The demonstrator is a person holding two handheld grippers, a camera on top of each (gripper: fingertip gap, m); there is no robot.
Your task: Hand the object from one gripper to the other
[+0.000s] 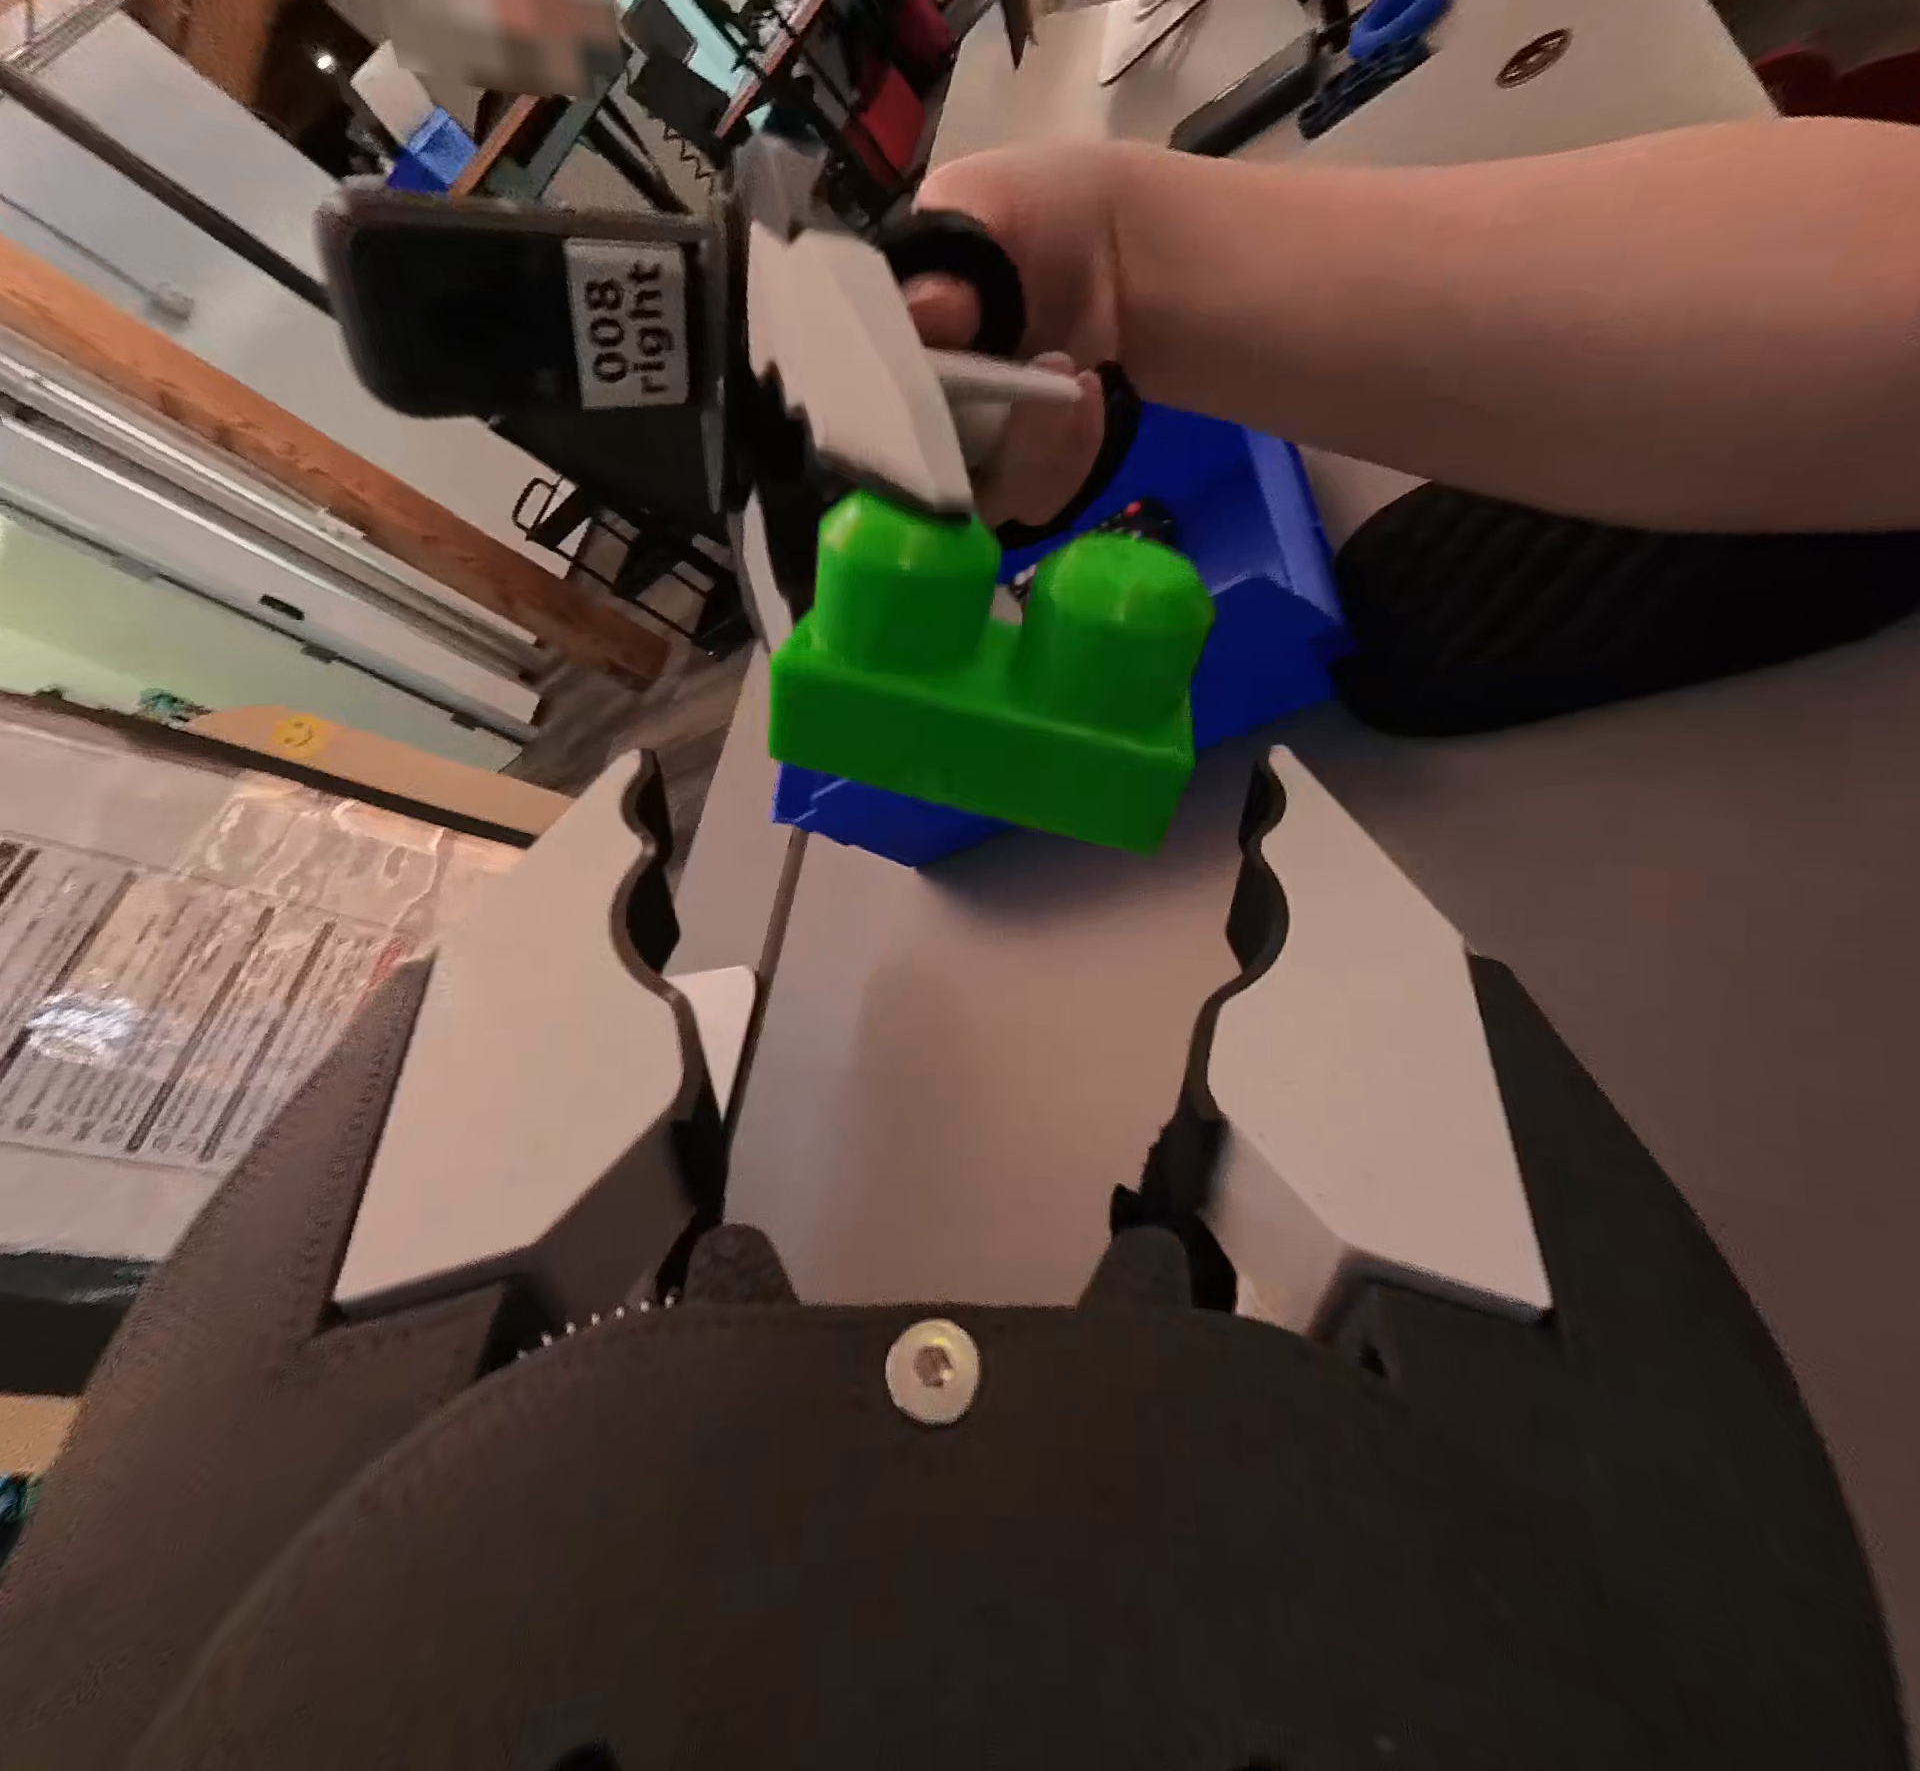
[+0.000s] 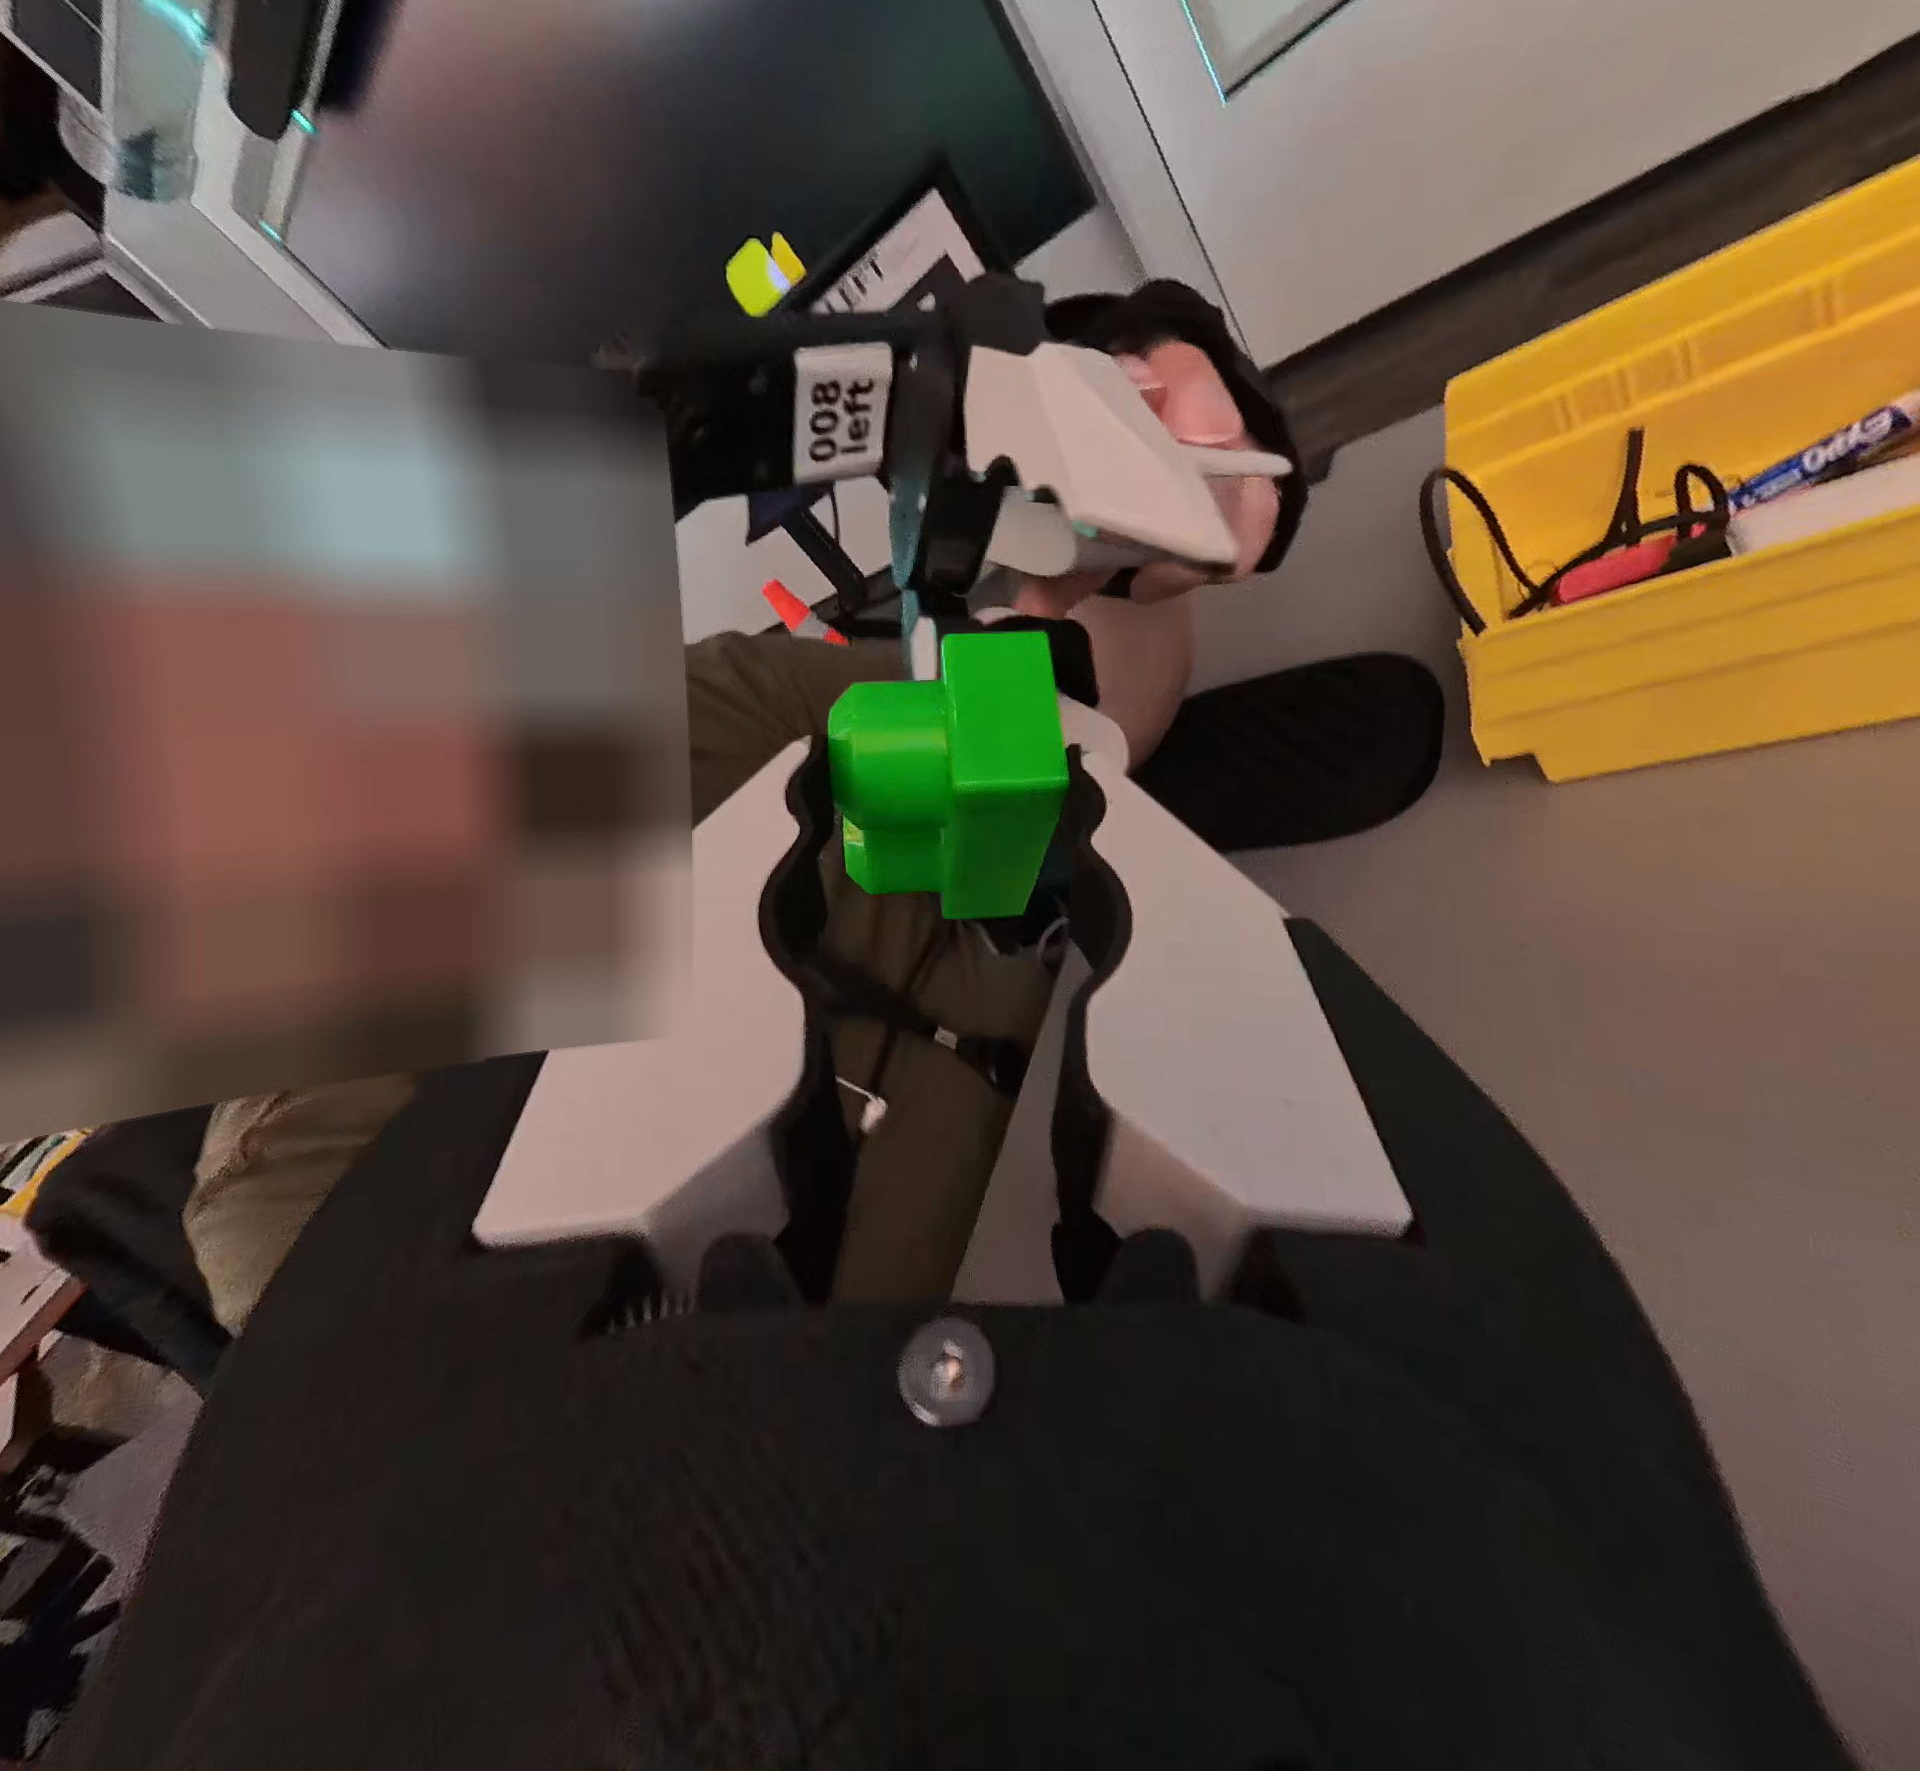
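Note:
A bright green two-stud brick [image 1: 987, 693] hangs in the air over the grey table. My right gripper [image 2: 948, 771] is shut on the green brick [image 2: 971, 776], its pads pressing on a stud and on the base. In the left wrist view the right gripper [image 1: 862, 526] reaches down from the upper left and clamps the brick's left stud. My left gripper [image 1: 961, 776] is open and empty, its two fingers spread wide just short of the brick's base, not touching it. The left gripper [image 2: 1236, 516] also shows beyond the brick in the right wrist view.
A blue bin [image 1: 1257, 516] sits on the table [image 1: 1558, 890] right behind the brick. A black pad [image 1: 1610, 609] lies to its right, under a person's forearm [image 1: 1455, 319]. A yellow bin [image 2: 1683, 661] with cables stands at the far right. Left and right tips are no more than a few centimetres apart.

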